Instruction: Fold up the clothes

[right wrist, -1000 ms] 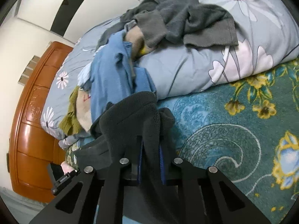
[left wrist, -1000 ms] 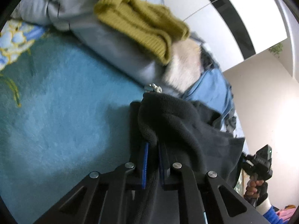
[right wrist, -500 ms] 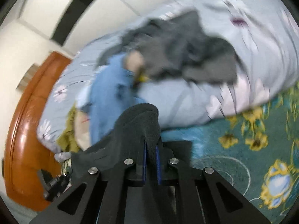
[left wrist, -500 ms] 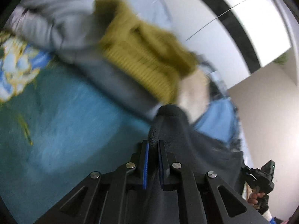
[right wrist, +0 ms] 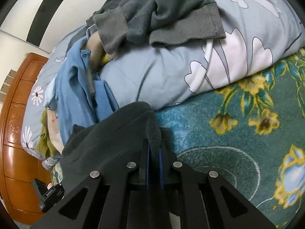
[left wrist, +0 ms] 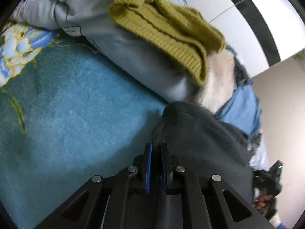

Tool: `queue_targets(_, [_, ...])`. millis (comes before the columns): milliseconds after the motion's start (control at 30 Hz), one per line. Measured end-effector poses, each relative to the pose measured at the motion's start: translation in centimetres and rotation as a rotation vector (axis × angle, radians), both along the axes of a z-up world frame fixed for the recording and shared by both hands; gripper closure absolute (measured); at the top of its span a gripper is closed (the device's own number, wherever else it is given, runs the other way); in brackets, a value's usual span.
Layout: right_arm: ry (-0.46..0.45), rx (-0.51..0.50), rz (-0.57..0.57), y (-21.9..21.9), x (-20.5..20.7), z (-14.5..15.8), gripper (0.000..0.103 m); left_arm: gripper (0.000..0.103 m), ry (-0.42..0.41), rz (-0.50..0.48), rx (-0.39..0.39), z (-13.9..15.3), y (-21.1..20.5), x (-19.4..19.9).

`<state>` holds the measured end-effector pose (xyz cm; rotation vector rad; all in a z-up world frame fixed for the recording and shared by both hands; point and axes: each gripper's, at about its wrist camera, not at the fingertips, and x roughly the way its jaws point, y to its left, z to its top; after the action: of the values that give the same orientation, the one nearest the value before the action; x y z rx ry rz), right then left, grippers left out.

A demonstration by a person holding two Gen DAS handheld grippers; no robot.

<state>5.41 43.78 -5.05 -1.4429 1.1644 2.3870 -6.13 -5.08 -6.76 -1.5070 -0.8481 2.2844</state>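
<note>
A dark grey fleece garment (left wrist: 200, 137) hangs stretched between both grippers above a teal floral blanket (left wrist: 76, 114). My left gripper (left wrist: 156, 145) pinches one bunched edge; its jaws are opening slightly, with the fleece still pressed between the blue pads. My right gripper (right wrist: 154, 143) is shut on the opposite edge of the fleece (right wrist: 114, 133), which folds over its fingertips. Each gripper shows small at the other view's bottom edge, held by a hand (left wrist: 265, 204).
A rolled grey-blue floral duvet (right wrist: 171, 72) lies just behind the fleece. On it are a mustard knit (left wrist: 167, 28), a cream garment (left wrist: 219, 80), a blue shirt (right wrist: 76, 95) and a grey sweater (right wrist: 162, 19). A wooden headboard (right wrist: 15, 114) stands at the left.
Both grippers have sunk and moved toward the duvet with the fleece. The bunch of fleece above each pair of fingers is smaller and pulled tauter.
</note>
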Motion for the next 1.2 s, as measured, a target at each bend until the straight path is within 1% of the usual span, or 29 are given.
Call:
queue_targets(67, [0.021,-0.016,0.011,0.2,0.2,0.5,0.091,0.089,0.002,0.038,0.055,0.8,-1.0,0.6])
queue_targets(167, [0.050,-0.030,0.031,0.4,0.6,1.5,0.091,0.076,0.005,0.095,0.111,2.1,-2.1,2.1])
queue_targets(200, [0.058,-0.025,0.039,0.4,0.9,1.9,0.085,0.065,0.006,0.111,0.131,2.6,-2.4,2.9])
queue_targets(233, [0.069,-0.026,0.045,0.4,1.3,2.3,0.078,0.049,0.008,0.127,0.148,2.9,-2.6,3.9])
queue_targets(267, [0.084,-0.036,0.051,0.5,1.8,2.6,0.058,0.039,0.012,0.139,0.163,3.2,-2.8,4.7])
queue_targets(300, [0.100,-0.045,0.057,0.5,2.4,2.9,0.035,0.035,0.017,0.145,0.172,3.3,-2.7,5.3])
queue_targets(333, [0.118,-0.051,0.061,0.6,3.2,3.2,0.028,0.029,0.014,0.146,0.173,3.3,-2.6,6.1])
queue_targets(367, [0.129,-0.050,0.060,0.8,4.1,3.4,0.023,0.026,0.006,0.146,0.170,3.0,-2.7,7.3])
queue_targets(400, [0.141,-0.050,0.059,0.9,5.0,3.7,0.022,0.022,-0.003,0.146,0.167,2.8,-2.7,8.4])
queue_targets(433, [0.149,-0.051,0.054,1.1,6.0,3.8,0.020,0.021,-0.013,0.142,0.167,2.5,-3.0,9.8])
queue_targets(500, [0.152,-0.068,0.030,1.4,8.0,3.5,0.010,0.021,-0.051,0.123,0.168,1.8,-3.0,11.8])
queue_targets(600, [0.149,-0.127,-0.028,1.8,11.6,2.4,0.007,0.020,-0.103,0.094,0.174,0.7,-2.5,13.8])
queue_targets(700, [0.137,-0.230,-0.084,1.8,14.6,0.0,0.007,0.019,-0.193,0.072,0.219,-0.8,-1.8,14.1])
queue_targets(800, [0.126,-0.305,-0.096,0.6,15.5,-2.2,0.007,0.019,-0.235,0.043,0.242,-1.8,-0.4,13.3])
queue_targets(867, [0.118,-0.345,-0.085,-0.7,15.3,-3.3,0.007,0.019,-0.267,0.037,0.237,-2.7,0.6,12.6])
queue_targets(933, [0.128,-0.344,-0.078,-1.6,14.7,-3.6,0.007,0.019,-0.268,0.051,0.237,-3.2,1.3,12.2])
queue_targets(1000, [0.146,-0.344,-0.076,-2.4,13.8,-3.7,0.007,0.012,-0.257,0.074,0.247,-3.6,2.0,11.8])
queue_targets(1033, [0.153,-0.357,-0.077,-2.6,13.4,-3.8,0.007,0.006,-0.243,0.095,0.263,-3.6,2.3,11.6])
queue_targets(1133, [0.187,-0.385,-0.084,-3.6,12.1,-4.1,0.007,0.005,-0.207,0.133,0.278,-3.4,2.6,11.4])
queue_targets(1200, [0.196,-0.379,-0.085,-4.2,11.2,-4.2,0.005,0.005,-0.180,0.136,0.282,-3.3,2.9,11.4])
